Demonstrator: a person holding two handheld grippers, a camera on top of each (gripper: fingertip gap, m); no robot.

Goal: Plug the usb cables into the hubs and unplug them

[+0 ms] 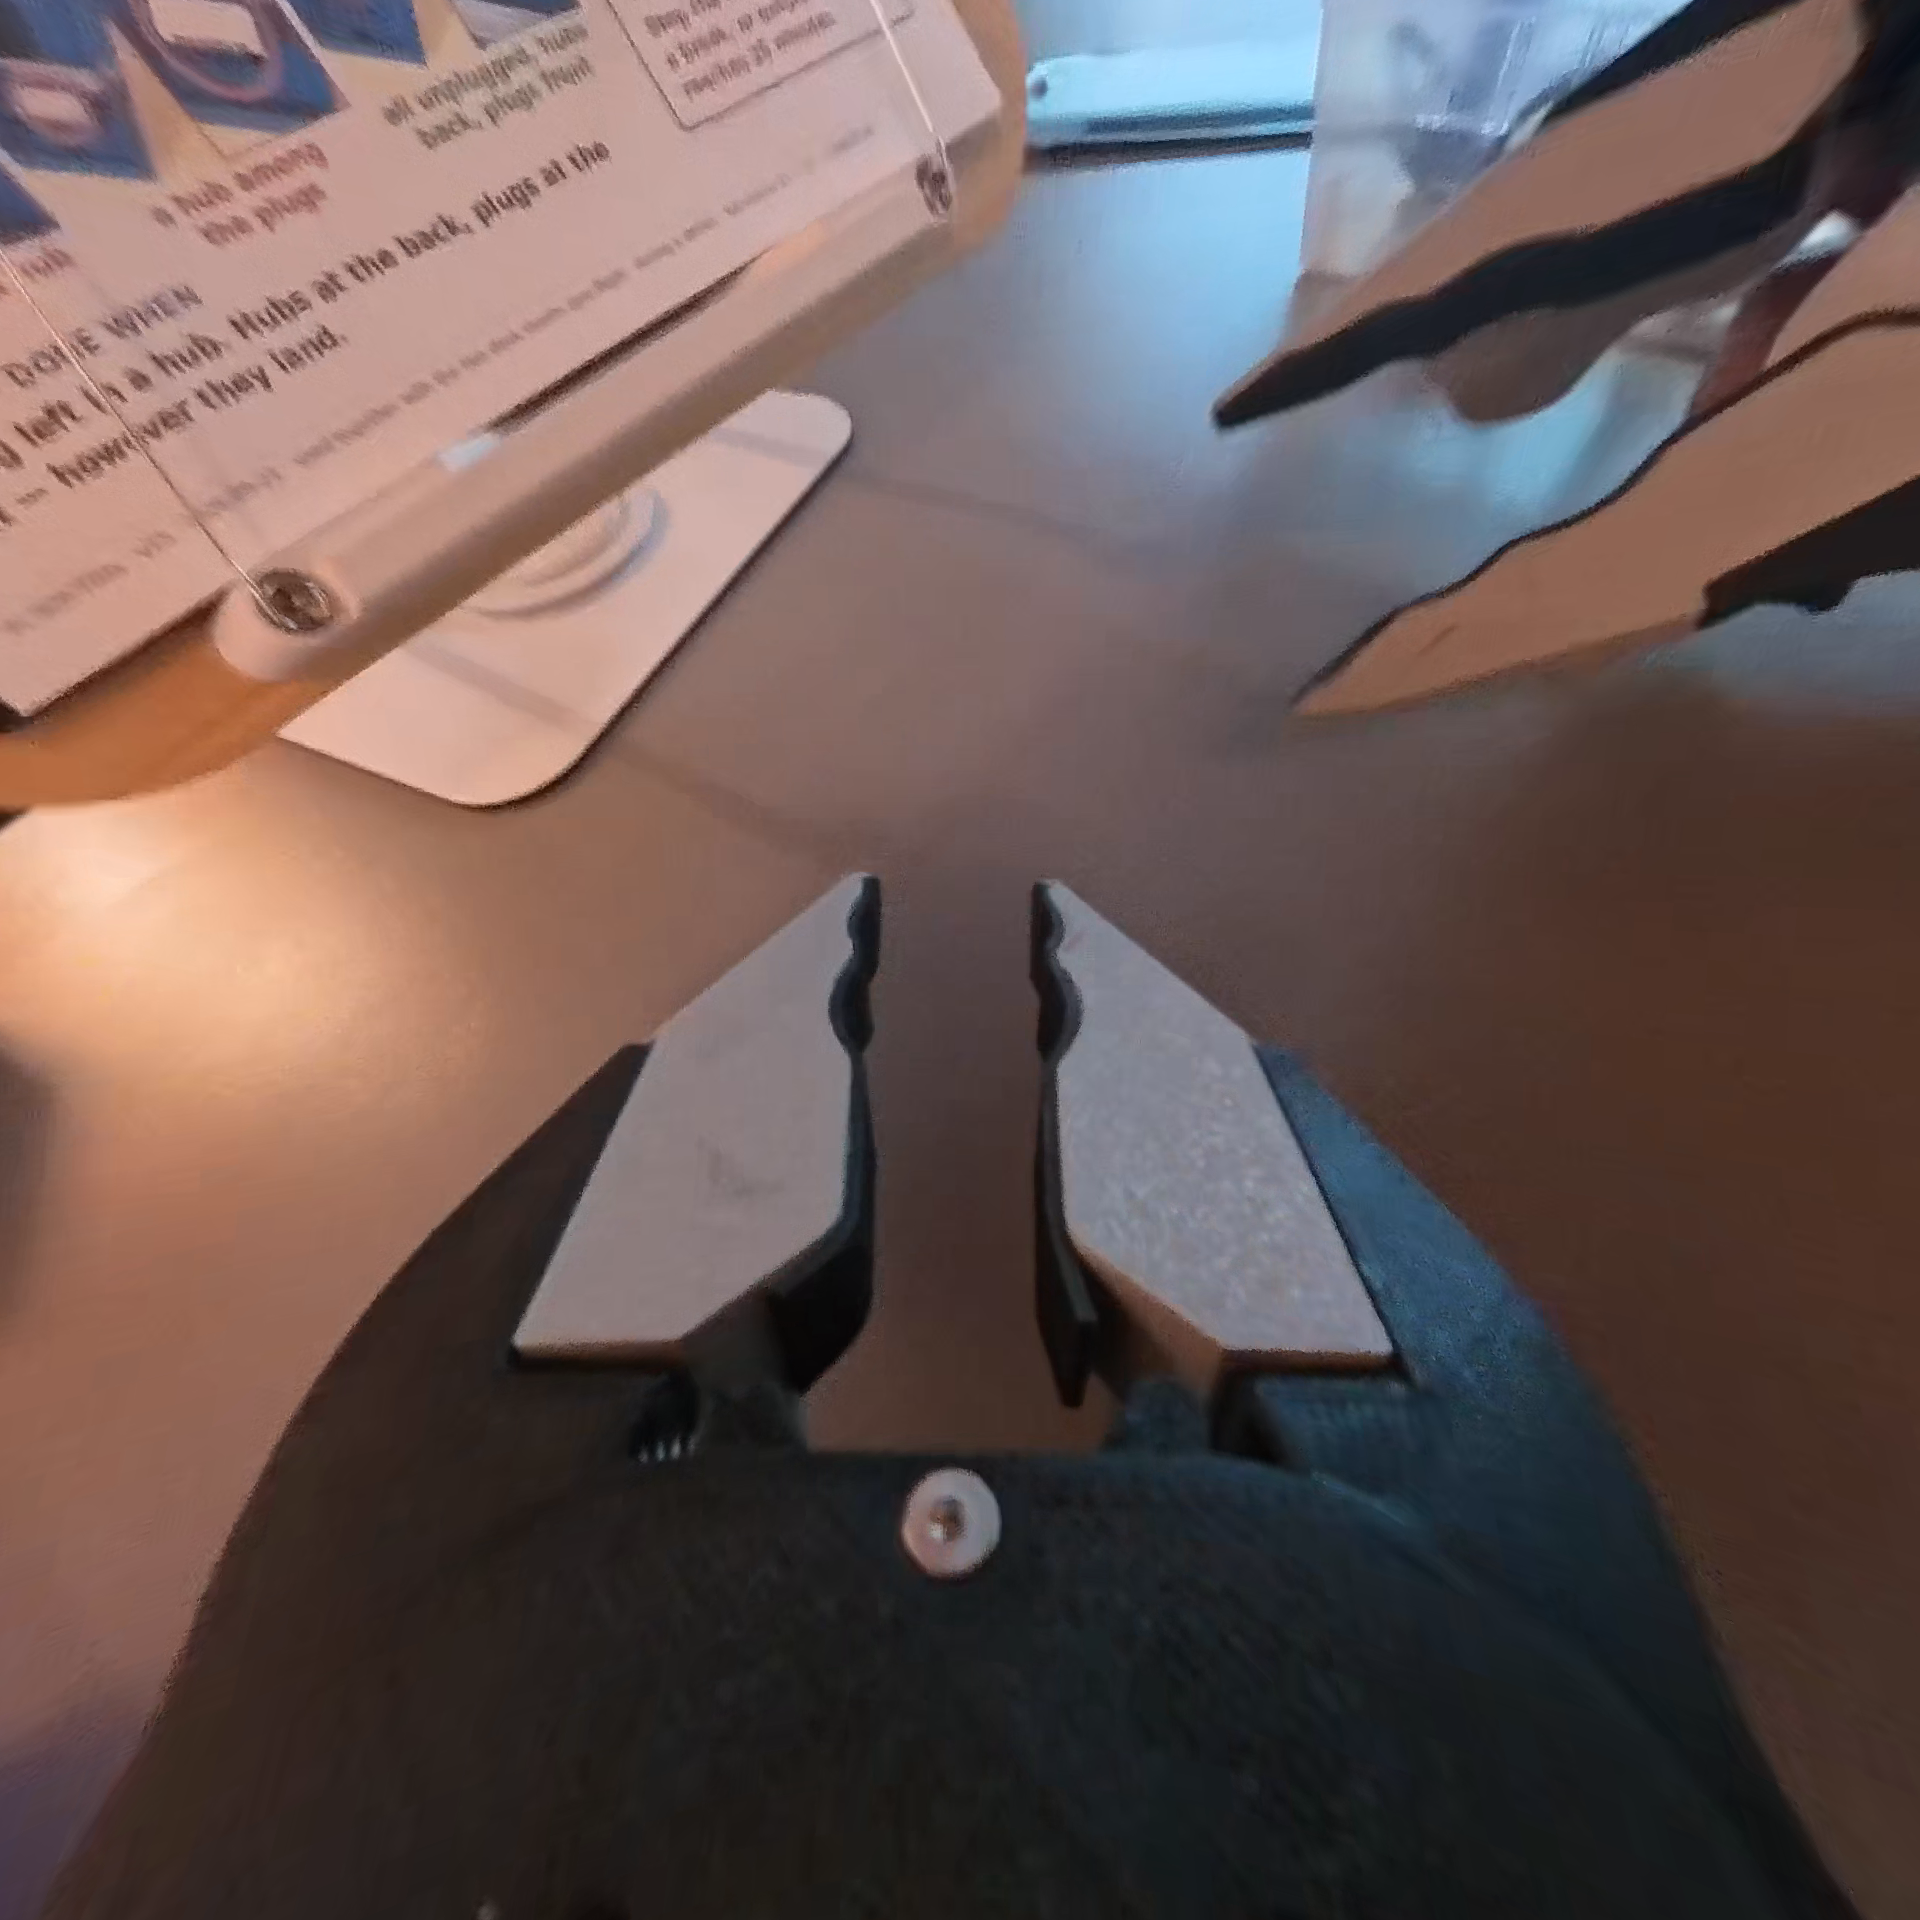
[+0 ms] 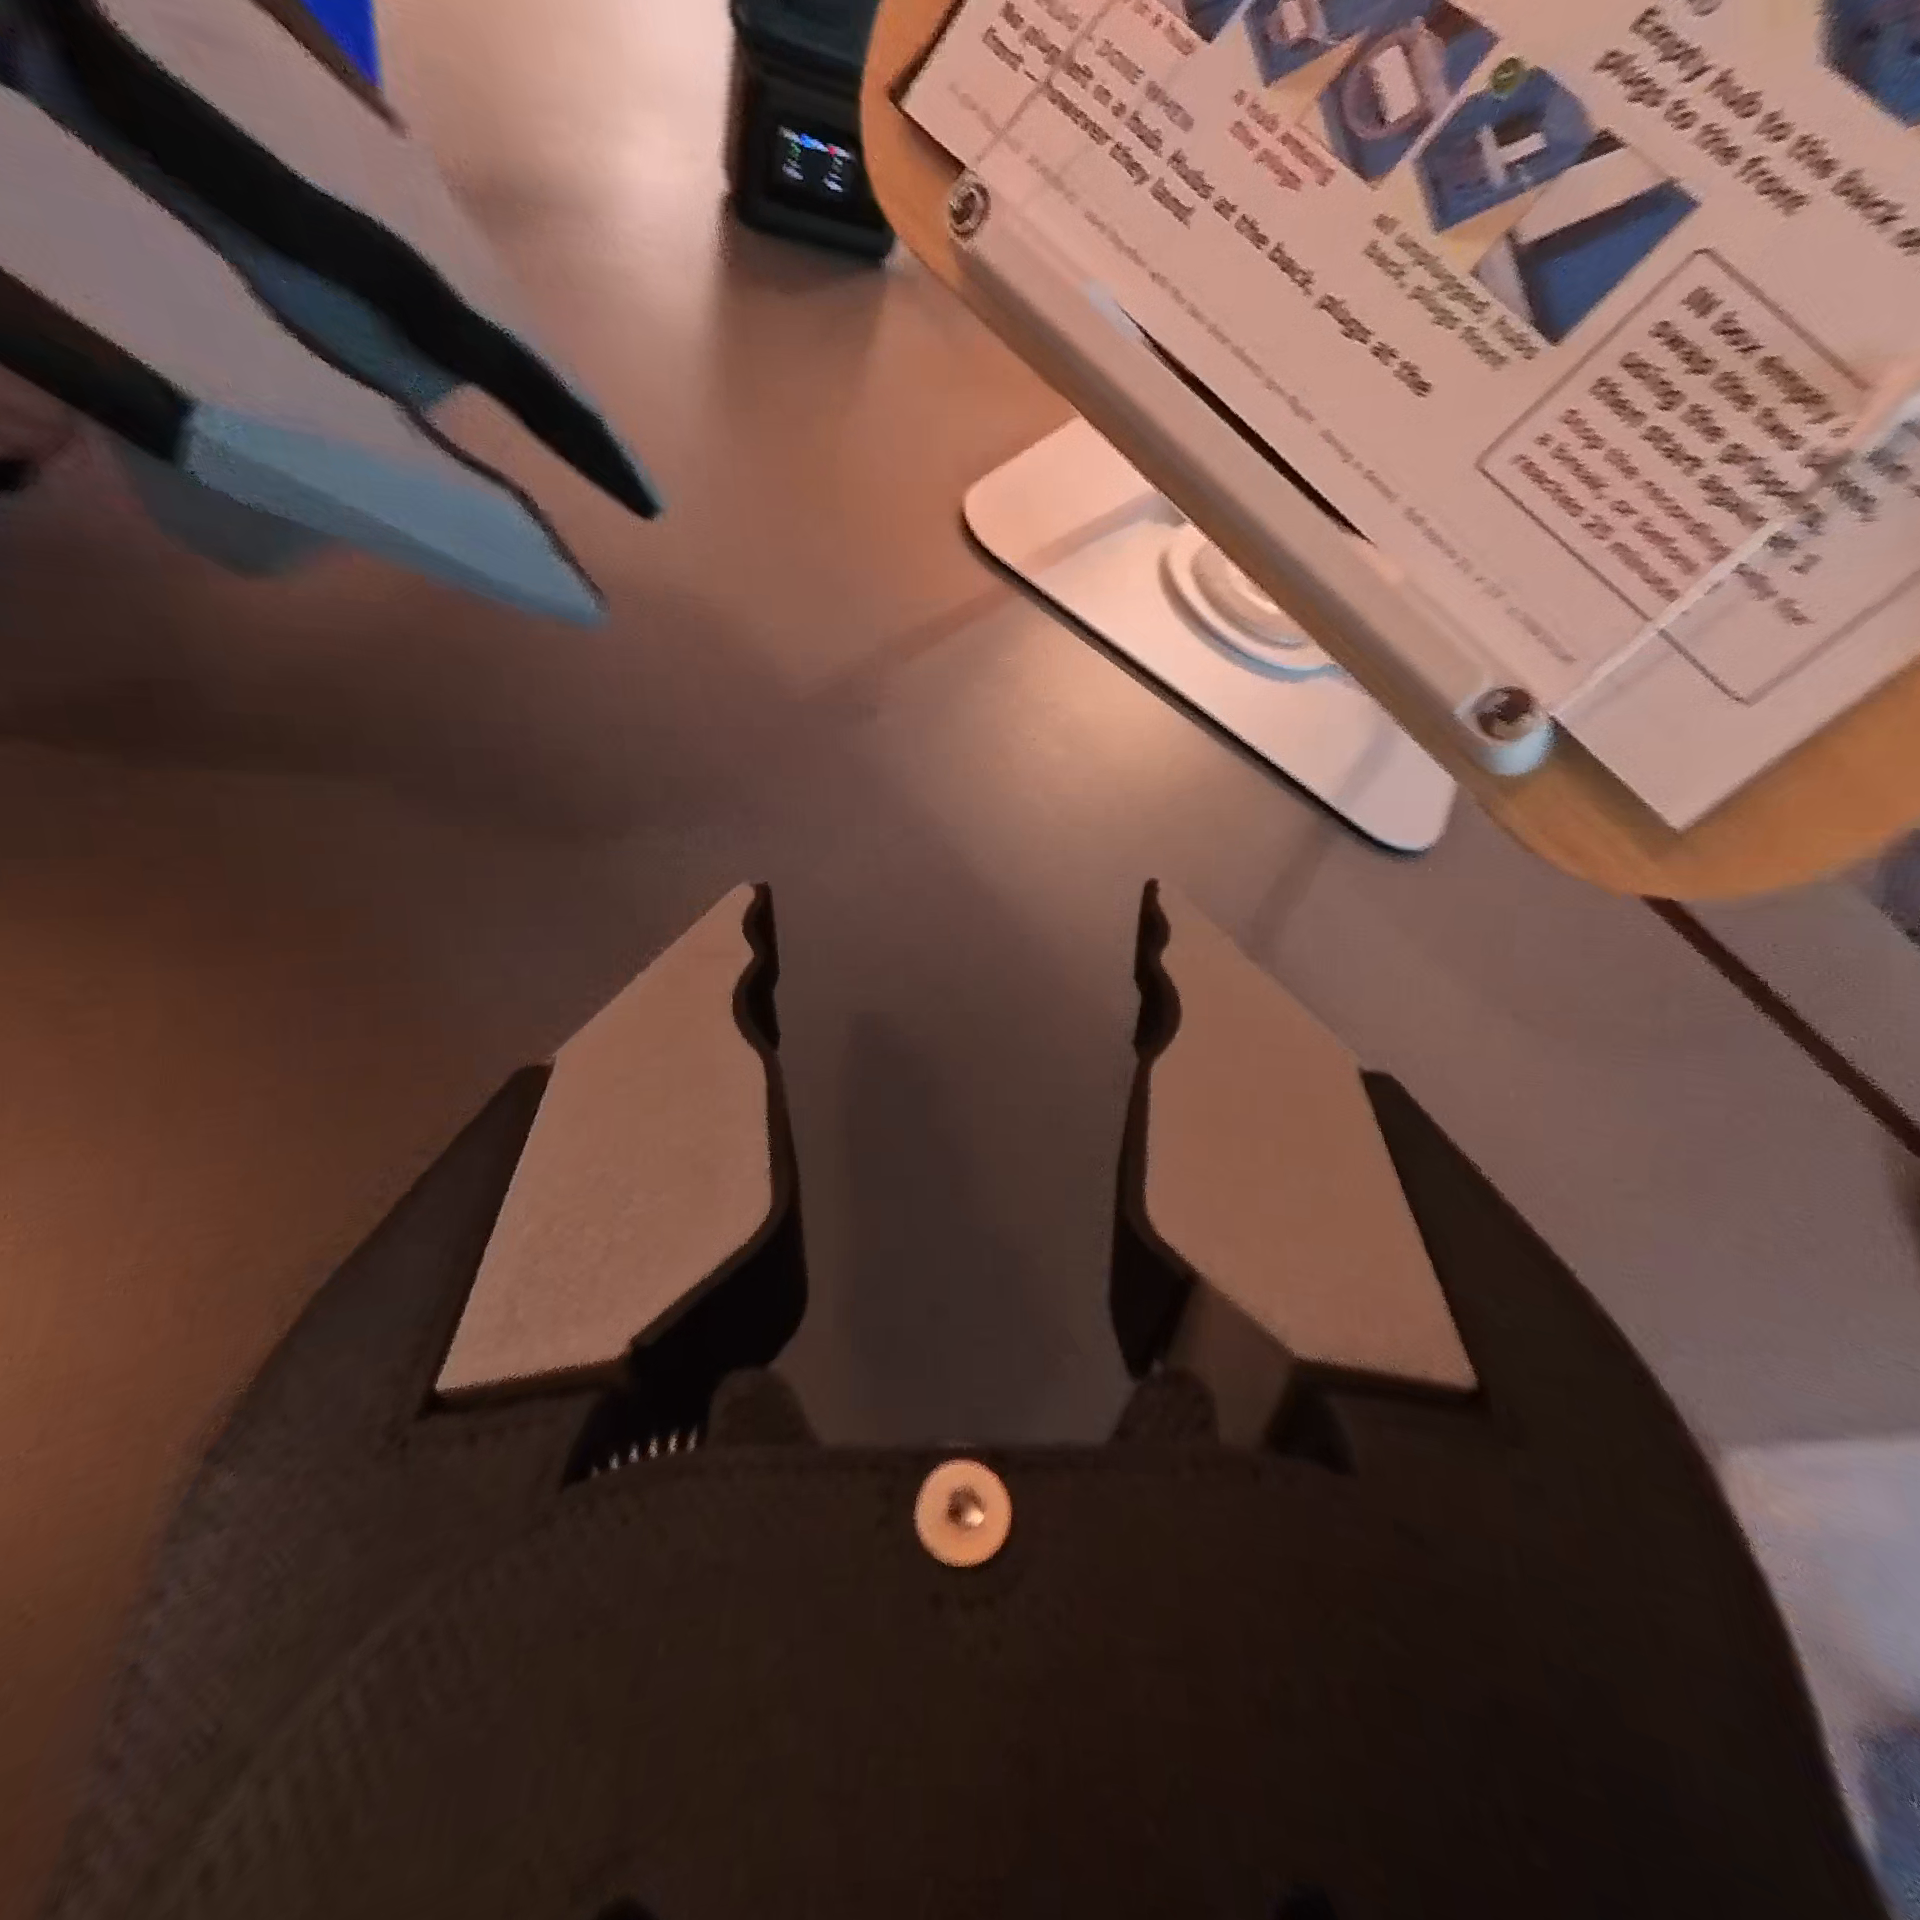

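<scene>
Both claws, the left gripper (image 1: 954, 914) and right gripper (image 2: 954, 914), hung part-open and empty over the table (image 1: 1351, 1039); neither cable nor hub showed, so finding one seemed the first job.

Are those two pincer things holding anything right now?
No. The left hand-held gripper and right hand-held gripper are both open, with only bare brown table showing between their fingers.

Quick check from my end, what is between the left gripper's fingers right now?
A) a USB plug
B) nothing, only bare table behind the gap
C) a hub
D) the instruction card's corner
B: in the left wrist view the left gripper stands with its fingers apart and only the brown table shows through the gap; the instruction card on its stand sits off to the upper left, clear of the fingers.
</scene>
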